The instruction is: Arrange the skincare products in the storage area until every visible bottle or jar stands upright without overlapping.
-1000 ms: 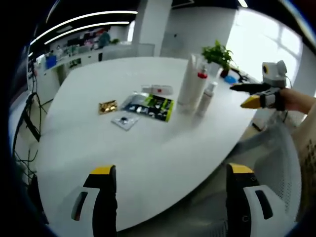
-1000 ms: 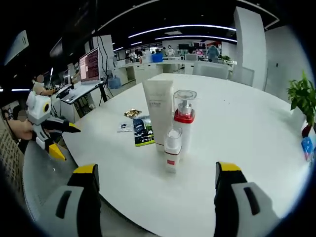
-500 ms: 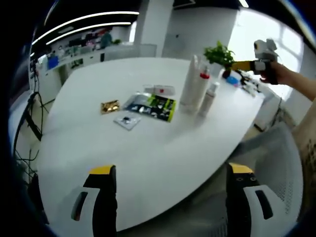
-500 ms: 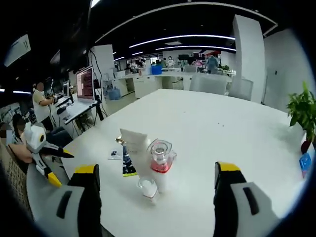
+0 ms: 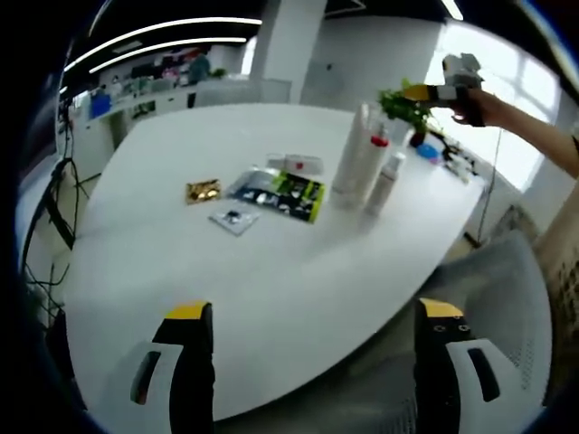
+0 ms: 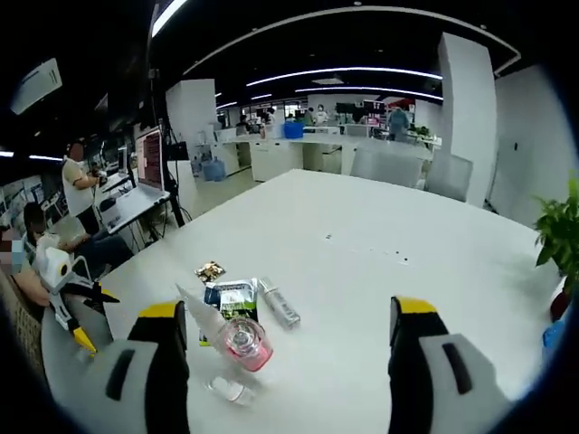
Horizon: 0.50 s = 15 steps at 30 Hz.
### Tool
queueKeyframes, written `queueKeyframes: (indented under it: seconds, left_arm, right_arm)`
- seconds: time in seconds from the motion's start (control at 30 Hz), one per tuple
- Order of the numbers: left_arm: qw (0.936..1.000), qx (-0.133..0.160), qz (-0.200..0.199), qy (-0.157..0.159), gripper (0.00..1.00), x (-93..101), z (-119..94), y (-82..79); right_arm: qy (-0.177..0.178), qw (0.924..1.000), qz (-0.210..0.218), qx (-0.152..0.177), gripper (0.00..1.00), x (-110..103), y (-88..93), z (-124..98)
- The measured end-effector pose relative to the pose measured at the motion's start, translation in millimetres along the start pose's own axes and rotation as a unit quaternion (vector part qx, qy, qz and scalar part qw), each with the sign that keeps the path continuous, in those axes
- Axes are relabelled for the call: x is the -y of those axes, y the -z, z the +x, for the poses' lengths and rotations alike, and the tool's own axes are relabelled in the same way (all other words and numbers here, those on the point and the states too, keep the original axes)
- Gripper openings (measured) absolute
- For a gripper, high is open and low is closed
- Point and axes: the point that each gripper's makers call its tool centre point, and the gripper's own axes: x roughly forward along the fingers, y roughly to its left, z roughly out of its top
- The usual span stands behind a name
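Skincare bottles sit on the white oval table, toward its far right side in the left gripper view. Left to right there: small gold foil sachet, flat clear sachet, dark green-and-black flat packet, silver tube lying flat behind the packet, then the upright cluster: tall white tube, clear pump bottle with red collar, small white bottle with red band.

Left gripper: yellow-tipped jaws spread wide, nothing between them, low at the near table edge, well apart from everything. Right gripper: held high above the cluster; its own view looks down on the pump bottle's top, jaws spread, empty.

Status, my read: only the silver tube is still down, the other three stand.

Risks:
- Upright trio is packed tight. A descent from above that clips the pump head could tip the neighbours.
- Silver tube is round, so it could roll or slip out of a pinch.
- Sachets lie close by and could get dragged.
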Motion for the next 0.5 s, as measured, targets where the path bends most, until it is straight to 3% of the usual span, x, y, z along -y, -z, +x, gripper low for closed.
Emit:
queueKeyframes:
  seconds: [0.27, 0.5]
  left_arm:
    - [1.0, -0.005, -0.005, -0.001, 0.89, -1.2, 1.0, 2.4]
    - [0.9999, -0.012, -0.011, 0.001, 0.89, -1.8, 3.5, 5.1]
  right_arm:
    - [-0.022, 0.9994, -0.021, -0.018, 0.91, 6.7, -3.3, 27.2]
    - [-0.032, 0.9984, -0.025, -0.04, 0.87, 28.9, -3.0, 51.5]
